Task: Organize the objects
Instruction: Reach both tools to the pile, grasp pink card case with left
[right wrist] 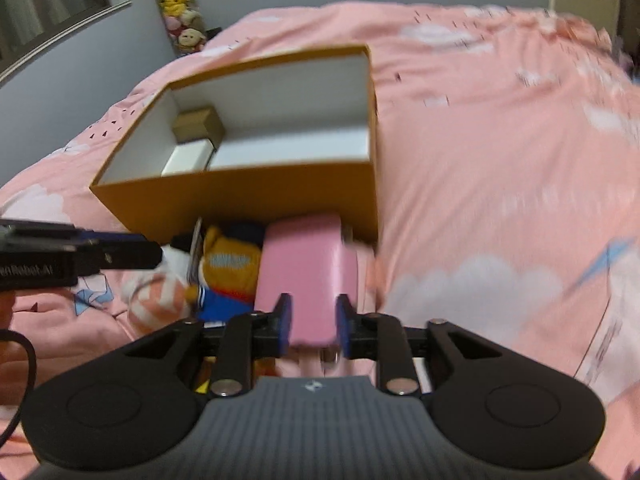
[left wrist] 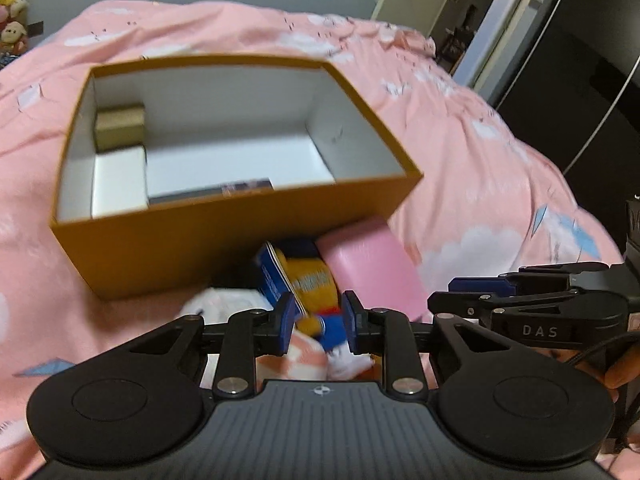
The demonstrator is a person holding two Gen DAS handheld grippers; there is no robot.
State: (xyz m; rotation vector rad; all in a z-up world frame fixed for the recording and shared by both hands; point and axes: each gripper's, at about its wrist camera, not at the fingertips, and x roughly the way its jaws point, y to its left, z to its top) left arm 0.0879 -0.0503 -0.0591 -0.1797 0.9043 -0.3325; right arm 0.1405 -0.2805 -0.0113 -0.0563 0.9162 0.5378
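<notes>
Sitting inside one open brown box [left wrist: 224, 232]: two small boxes [left wrist: 119, 127], one flat packet [left wrist: 208, 194].

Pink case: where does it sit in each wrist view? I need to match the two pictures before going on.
Left wrist: the pink case lies right of centre, in front of the orange box's near wall, right of the yellow-and-blue plush.
Right wrist: the pink case is at centre, running down between the right gripper fingers.
Shared landmark: the orange box, open-topped, just behind the case in both views.
</notes>
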